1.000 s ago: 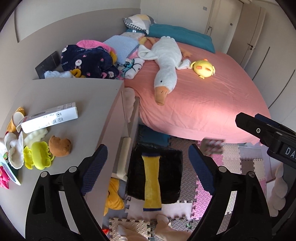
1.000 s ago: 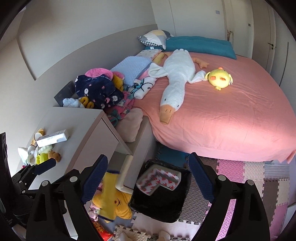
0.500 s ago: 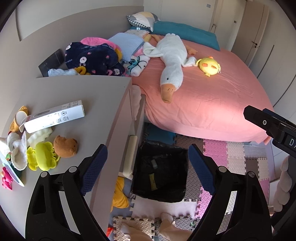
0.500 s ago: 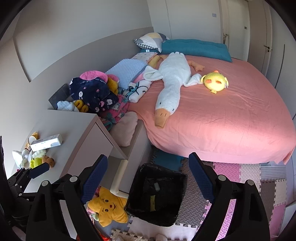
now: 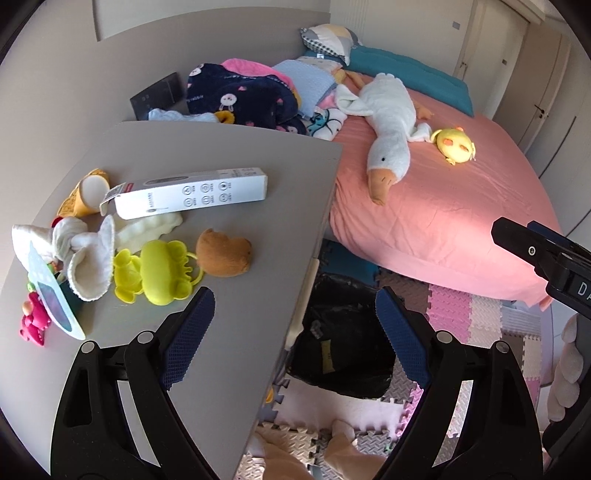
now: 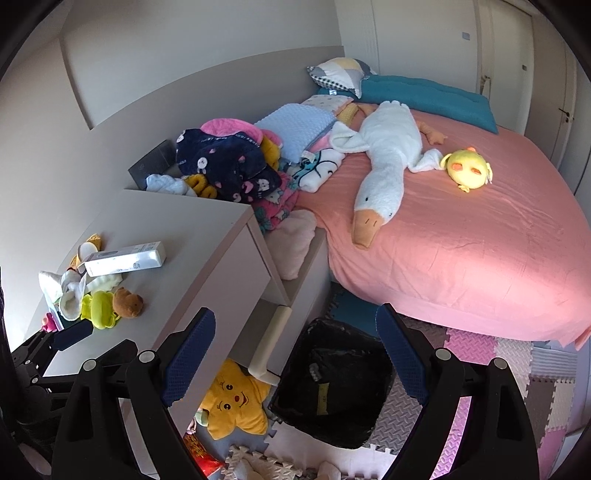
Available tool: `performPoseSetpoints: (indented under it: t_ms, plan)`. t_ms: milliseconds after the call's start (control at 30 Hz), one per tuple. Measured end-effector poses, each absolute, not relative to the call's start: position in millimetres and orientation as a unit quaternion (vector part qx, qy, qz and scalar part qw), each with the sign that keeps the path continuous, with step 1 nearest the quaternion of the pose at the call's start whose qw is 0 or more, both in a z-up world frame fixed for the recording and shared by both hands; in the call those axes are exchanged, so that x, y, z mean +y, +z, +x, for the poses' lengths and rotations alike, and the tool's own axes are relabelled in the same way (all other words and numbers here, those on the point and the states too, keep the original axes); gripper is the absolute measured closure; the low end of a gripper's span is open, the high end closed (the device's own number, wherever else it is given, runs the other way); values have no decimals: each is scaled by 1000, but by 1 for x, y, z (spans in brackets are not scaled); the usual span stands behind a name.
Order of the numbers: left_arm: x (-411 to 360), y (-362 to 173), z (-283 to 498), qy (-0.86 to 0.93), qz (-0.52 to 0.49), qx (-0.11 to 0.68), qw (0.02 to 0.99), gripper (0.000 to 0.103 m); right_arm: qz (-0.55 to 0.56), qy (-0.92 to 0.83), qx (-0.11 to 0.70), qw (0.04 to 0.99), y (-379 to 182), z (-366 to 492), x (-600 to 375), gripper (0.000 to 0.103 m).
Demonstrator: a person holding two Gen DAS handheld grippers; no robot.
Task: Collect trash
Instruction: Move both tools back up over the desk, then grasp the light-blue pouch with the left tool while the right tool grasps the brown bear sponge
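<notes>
Hand-held gripper (image 6: 295, 354) directly above black bin (image 6: 332, 380)

1. my view takes in a bedroom with plain pale walls (image 6: 192, 33) and a beige panel behind the bed.
2. a wide bed (image 6: 461, 236) in a pink sheet fills the right side, sunlit.
3. a grey-beige counter (image 5: 229, 155) stands beside it.
4. closet doors (image 5: 517, 59) line the far wall.
5. the floor (image 6: 517, 354) has interlocking foam mats in pink, grey and cream.
</notes>
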State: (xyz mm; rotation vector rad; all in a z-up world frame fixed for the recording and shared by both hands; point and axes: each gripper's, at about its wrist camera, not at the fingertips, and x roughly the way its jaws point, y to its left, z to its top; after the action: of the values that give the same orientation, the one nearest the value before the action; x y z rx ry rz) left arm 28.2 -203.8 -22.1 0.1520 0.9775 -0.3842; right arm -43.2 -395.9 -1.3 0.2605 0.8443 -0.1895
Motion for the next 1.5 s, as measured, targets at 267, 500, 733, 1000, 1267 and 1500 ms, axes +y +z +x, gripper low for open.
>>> performPoseSetpoints:
  t_ms: [267,500,733,1000,1267,1500]
  plan:
    - [-153,-23,32,-146,57,468,870,17,110,-54,415,902,-2,-24,-350,14]
    - [-108,-29,36,-114,39,477,871,17,94,-13,427,899,-7,-8,-308,14]
    - [-68,-37,42,-85,28,485,870,17,77,19,436,896,-12,8,-268,14]
    - [-31,-47,54,-63,11,491,869,17,61,26,457,887,-26,25,-239,14]
    - [-2,-56,73,-47,11,491,870,17,62,17,468,881,-34,42,-225,14]
    - [10,-65,88,-49,7,497,867,17,53,15,480,875,-43,57,-217,14]
